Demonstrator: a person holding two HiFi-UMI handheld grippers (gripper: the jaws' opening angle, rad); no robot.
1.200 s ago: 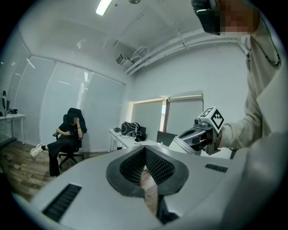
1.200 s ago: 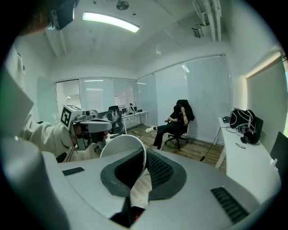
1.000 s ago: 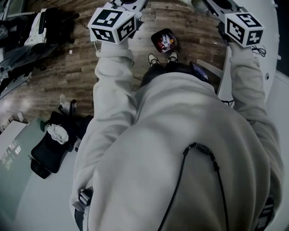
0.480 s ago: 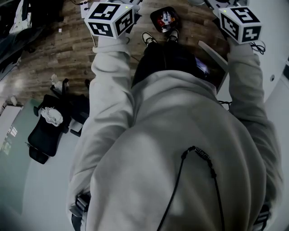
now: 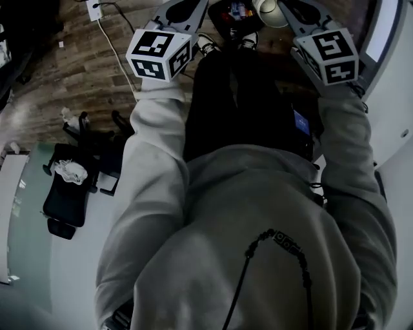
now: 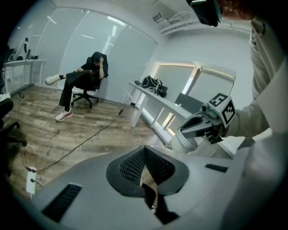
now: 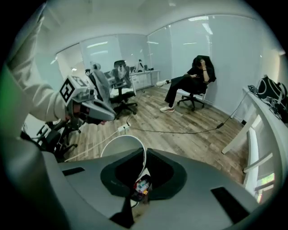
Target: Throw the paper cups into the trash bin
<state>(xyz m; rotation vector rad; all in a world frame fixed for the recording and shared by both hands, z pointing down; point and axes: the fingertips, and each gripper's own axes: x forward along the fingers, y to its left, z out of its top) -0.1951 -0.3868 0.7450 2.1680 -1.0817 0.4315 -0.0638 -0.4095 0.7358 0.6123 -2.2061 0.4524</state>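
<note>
A white paper cup (image 5: 270, 9) hangs above the floor with my right gripper (image 5: 285, 6) shut on its rim. In the right gripper view the cup's rim (image 7: 130, 146) is pinched between the jaws of that gripper (image 7: 141, 173). Below them the small dark trash bin (image 7: 140, 186) shows colourful litter inside. In the head view the bin (image 5: 226, 18) lies at the top edge, just beyond the person's shoes. My left gripper (image 5: 186, 6) is left of the bin, shut and empty. In the left gripper view its jaws (image 6: 145, 166) meet, and the cup (image 6: 186, 140) shows at the right.
A person sits in an office chair (image 6: 85, 78) by the glass wall. A cable (image 6: 81, 143) runs over the wooden floor to a power strip (image 5: 95, 8). White desks (image 6: 155, 101) stand along the right, office chairs (image 7: 118, 92) at the left. A dark chair with cloth (image 5: 68, 190) is behind.
Both grippers have come lower in the head view and reach further forward. The bin has slid to the top edge, and the cup in the right gripper now shows.
</note>
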